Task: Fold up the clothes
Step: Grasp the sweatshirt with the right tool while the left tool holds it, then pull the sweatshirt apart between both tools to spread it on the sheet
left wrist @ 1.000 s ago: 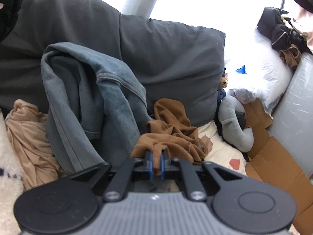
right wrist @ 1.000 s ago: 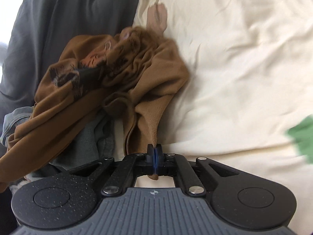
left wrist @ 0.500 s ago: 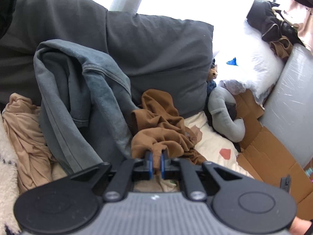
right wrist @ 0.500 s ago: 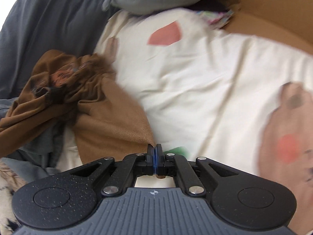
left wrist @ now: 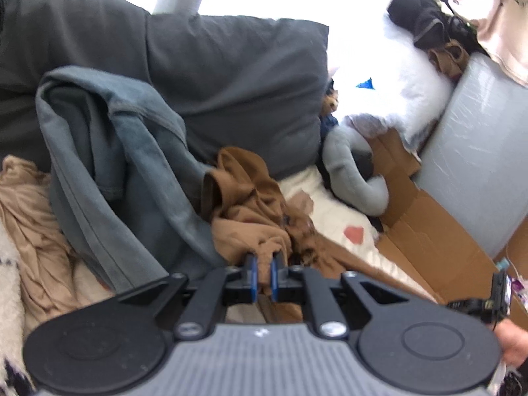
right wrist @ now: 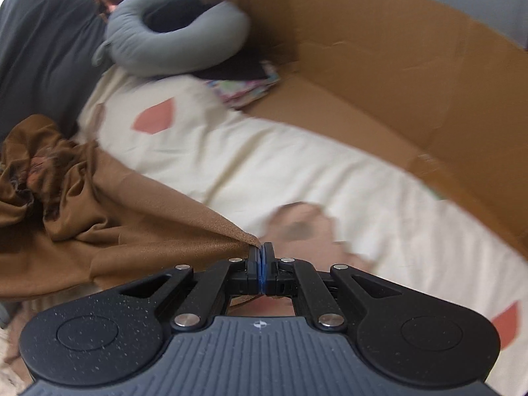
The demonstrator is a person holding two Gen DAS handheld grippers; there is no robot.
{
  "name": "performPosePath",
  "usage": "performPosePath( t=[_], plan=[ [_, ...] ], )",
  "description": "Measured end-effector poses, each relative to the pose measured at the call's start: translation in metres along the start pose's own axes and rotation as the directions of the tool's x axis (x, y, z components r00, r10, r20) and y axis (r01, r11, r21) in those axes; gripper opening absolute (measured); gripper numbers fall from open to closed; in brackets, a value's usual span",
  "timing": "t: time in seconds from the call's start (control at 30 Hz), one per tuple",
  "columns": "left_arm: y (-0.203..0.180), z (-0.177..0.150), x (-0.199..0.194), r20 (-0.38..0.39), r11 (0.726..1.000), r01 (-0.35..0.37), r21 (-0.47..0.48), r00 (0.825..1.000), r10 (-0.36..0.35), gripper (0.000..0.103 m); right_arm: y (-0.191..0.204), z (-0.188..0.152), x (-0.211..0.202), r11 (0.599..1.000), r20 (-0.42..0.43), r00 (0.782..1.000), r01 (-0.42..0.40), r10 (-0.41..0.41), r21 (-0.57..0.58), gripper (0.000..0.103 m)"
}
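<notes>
Brown cloth fills the lower middle of the left wrist view: the left gripper [left wrist: 262, 272] has its jaws drawn narrow on a bunched fold of the brown garment [left wrist: 250, 211], which lies crumpled at centre frame against a grey-blue garment [left wrist: 109, 171] draped to its left. Behind both, across the upper frame, sits a dark grey cushion [left wrist: 237, 76]; a grey plush toy [left wrist: 349, 171] and a strip of cardboard [left wrist: 425, 227] lie to the right, and a tan cloth [left wrist: 29, 217] shows at the left edge.

In the right wrist view, the right gripper [right wrist: 261, 265] is pinched fully together on a corner of the brown garment [right wrist: 109, 227], and the cloth runs taut from that corner to the heap at middle left. It lies over a cream sheet [right wrist: 264, 161] with reddish patches, the cardboard [right wrist: 379, 76] rising along the upper right.

The step in hand looks like spreading the garment out before any fold. The next move would call for drawing the two held points further apart until the heap opens, then laying it flat on the sheet, keeping both grips firm so the thin edge does not slip out.
</notes>
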State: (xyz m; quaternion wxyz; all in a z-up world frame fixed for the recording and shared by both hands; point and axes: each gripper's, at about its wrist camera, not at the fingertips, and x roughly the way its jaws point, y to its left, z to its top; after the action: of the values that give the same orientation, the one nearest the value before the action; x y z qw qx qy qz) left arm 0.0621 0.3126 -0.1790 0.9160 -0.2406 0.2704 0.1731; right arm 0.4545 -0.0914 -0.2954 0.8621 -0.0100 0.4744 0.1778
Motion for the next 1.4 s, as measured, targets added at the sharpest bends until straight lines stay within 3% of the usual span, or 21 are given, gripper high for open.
performPosePath(
  t=[0.4,0.73,0.97,1.23,1.4],
  plan=[
    [-0.024,-0.040,-0.016,-0.212,0.994,0.102,0.043,0.973,-0.091,0.008,-0.087,-0.012,-0.053,0.988,0.038,0.988,0.146,-0.148,0.047,0.000],
    [-0.083,-0.048,-0.041,-0.343,0.941,0.292,0.172,0.913,-0.221,0.008,-0.139,-0.023,-0.111,0.969,0.068,0.969,0.230,-0.237,0.095,0.000],
    [-0.122,-0.051,-0.051,-0.418,0.878,0.443,0.182,0.843,-0.338,0.008,-0.187,-0.030,-0.146,0.939,0.060,0.944,0.315,-0.325,0.136,0.000],
    [-0.158,-0.056,-0.047,-0.495,0.792,0.591,0.150,0.739,-0.458,0.008,-0.235,-0.039,-0.171,0.894,0.029,0.905,0.415,-0.425,0.170,0.000],
    [-0.176,-0.065,-0.024,-0.549,0.743,0.650,0.160,0.684,-0.480,0.008,-0.246,-0.053,-0.167,0.889,-0.009,0.906,0.417,-0.423,0.191,0.001]
  ],
)
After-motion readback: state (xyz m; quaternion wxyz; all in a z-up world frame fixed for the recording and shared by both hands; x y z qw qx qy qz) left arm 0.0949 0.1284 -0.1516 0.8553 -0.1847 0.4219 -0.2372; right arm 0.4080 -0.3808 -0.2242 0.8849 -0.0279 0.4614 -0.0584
